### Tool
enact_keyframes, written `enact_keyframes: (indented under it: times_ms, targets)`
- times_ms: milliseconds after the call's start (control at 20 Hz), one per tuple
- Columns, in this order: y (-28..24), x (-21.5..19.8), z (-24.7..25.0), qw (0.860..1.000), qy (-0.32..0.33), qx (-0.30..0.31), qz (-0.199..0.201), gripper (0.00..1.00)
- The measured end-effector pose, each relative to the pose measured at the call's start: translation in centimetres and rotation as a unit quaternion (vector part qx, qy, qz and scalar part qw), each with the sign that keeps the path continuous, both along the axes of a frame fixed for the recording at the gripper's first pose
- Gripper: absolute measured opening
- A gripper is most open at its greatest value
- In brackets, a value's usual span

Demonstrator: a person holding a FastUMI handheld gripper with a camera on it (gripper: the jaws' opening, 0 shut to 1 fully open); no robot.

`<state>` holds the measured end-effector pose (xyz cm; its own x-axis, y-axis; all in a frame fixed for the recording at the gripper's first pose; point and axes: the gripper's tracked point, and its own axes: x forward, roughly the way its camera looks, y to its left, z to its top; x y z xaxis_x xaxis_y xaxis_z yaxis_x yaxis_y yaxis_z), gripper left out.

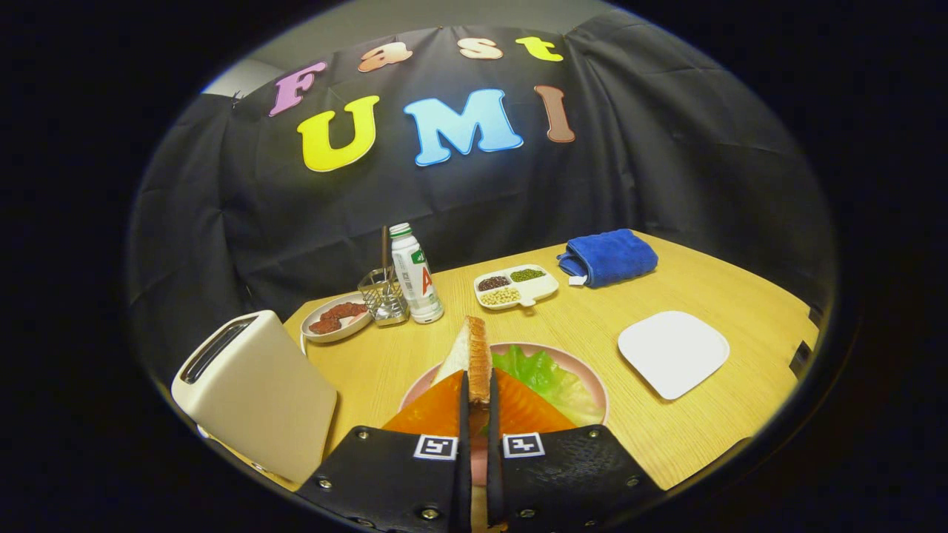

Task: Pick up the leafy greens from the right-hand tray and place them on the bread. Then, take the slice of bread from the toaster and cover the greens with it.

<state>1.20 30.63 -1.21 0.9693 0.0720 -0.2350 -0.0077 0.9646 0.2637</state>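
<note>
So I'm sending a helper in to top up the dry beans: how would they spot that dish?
On the wooden table, look beyond the gripper, shut on the bread slice, and past the pink plate. Between the white bottle and the folded blue towel sits the small white divided dish. No other dish has compartments holding dark, green and pale beans.

Table (415,355) holds: blue towel (609,257) (folded), divided dish of beans (516,286), drink bottle (415,275), wire basket (383,296), plate of reddish food (337,318).
</note>
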Motion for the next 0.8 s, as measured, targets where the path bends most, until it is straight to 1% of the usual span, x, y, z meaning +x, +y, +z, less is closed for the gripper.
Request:
enact_keyframes:
  times_ms: [350, 400, 450, 500, 550, 650, 750, 800]
  targets:
    - [-2.6, 0.8, -2.7, 0.999, 0.017, -0.016, -0.034, 0.08]
    - [-2.8, 1.0, -3.1, 0.999, 0.018, -0.023, -0.037, 0.10]
    - [-2.9, 1.0, -3.4, 0.999, 0.020, -0.028, -0.039, 0.15]
    - [-3.0, 1.0, -3.5, 0.998, 0.020, -0.029, -0.042, 0.15]
    - [-4.0, 0.9, -3.5, 0.997, 0.019, -0.043, -0.061, 0.19]
    - [-4.8, 1.3, -4.8, 0.994, 0.030, -0.070, -0.075, 0.36]
    - [-4.3, 1.4, -5.6, 0.994, 0.039, -0.074, -0.067, 0.36]
    - [-4.5, 1.7, -5.3, 0.994, 0.030, -0.078, -0.069, 0.36]
